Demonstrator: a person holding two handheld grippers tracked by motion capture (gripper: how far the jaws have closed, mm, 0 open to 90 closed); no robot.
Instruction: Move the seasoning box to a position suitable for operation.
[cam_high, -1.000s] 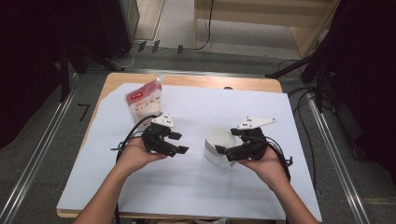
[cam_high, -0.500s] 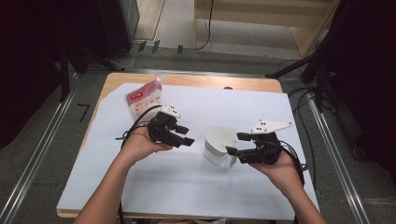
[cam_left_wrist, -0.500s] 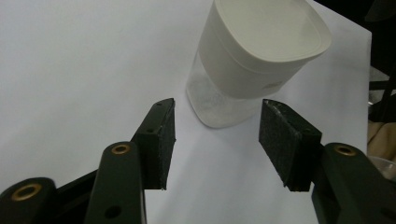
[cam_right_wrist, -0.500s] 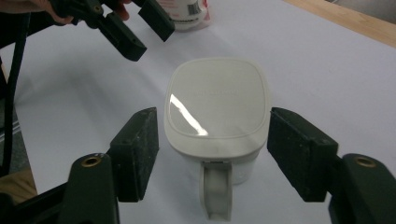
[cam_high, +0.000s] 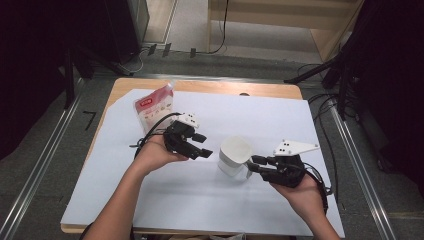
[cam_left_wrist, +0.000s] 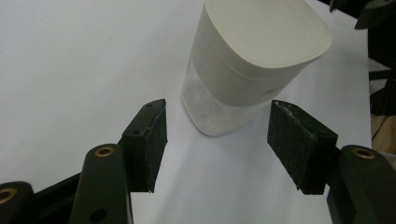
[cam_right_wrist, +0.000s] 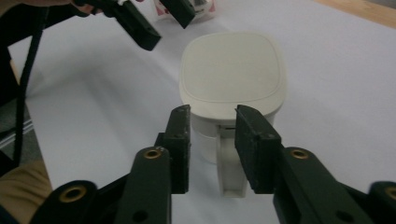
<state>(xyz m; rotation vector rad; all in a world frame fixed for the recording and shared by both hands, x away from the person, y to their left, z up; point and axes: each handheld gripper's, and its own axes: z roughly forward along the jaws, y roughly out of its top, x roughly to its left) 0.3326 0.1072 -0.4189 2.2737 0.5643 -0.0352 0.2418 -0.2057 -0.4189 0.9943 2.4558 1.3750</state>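
A white lidded container (cam_high: 234, 156) with a side handle stands upright on the white sheet (cam_high: 280, 120). My right gripper (cam_high: 252, 165) reaches it from the right. In the right gripper view my right gripper (cam_right_wrist: 212, 140) has just been closing, with the handle (cam_right_wrist: 229, 168) between its jaws; a gap still shows beside the left pad. My left gripper (cam_high: 204, 146) hovers just left of the container, and its jaws have just been opening. In the left gripper view my left gripper (cam_left_wrist: 217, 140) stands open, with the container (cam_left_wrist: 252, 65) ahead of its pads and untouched.
A red and white pouch (cam_high: 154, 107) lies at the back left of the sheet. The wooden table edge (cam_high: 200, 86) runs along the far side. Cables trail from both grippers across the table.
My right hand has drawn back to the right and its jaws have narrowed around the container's handle. My left gripper has shifted slightly right toward the container. The container has stayed put.
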